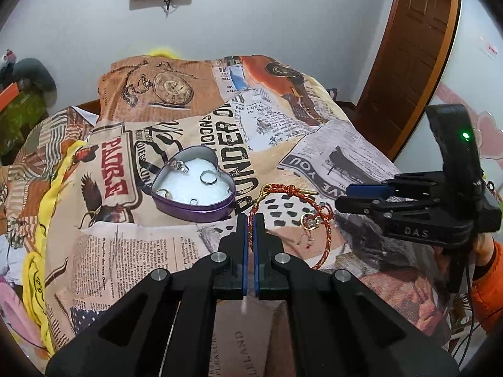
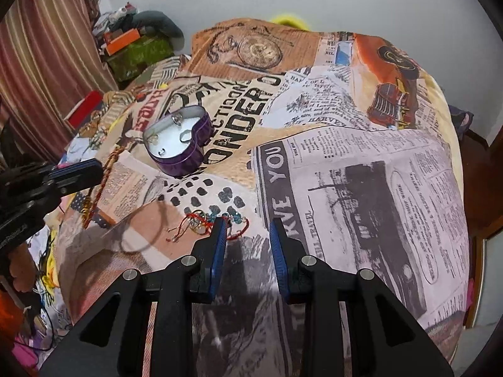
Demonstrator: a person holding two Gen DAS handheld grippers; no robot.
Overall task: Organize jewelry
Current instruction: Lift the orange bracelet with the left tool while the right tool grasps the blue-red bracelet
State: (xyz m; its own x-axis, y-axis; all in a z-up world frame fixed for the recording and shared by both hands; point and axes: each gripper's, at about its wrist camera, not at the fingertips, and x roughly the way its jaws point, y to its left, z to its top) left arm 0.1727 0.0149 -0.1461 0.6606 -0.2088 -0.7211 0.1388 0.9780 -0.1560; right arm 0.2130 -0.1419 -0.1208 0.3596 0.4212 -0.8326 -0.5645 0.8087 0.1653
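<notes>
My left gripper (image 1: 250, 220) pinches the red-and-gold braided bracelet (image 1: 327, 220), its loop trailing right. The heart-shaped purple tin (image 1: 201, 210) with rings lies just far-left. My right gripper (image 2: 246, 229) hangs open near a tangled red string bracelet (image 2: 195, 224).

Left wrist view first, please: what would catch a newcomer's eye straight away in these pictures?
The purple heart-shaped tin sits open mid-cloth, with several rings on its white lining. Just in front, the left hand-held gripper is shut on a red-and-gold braided bracelet, whose loop curves off to the right. The whole surface is a busy newspaper-print cloth, and the right hand-held gripper hangs open beside a small red-thread charm bracelet.
</notes>
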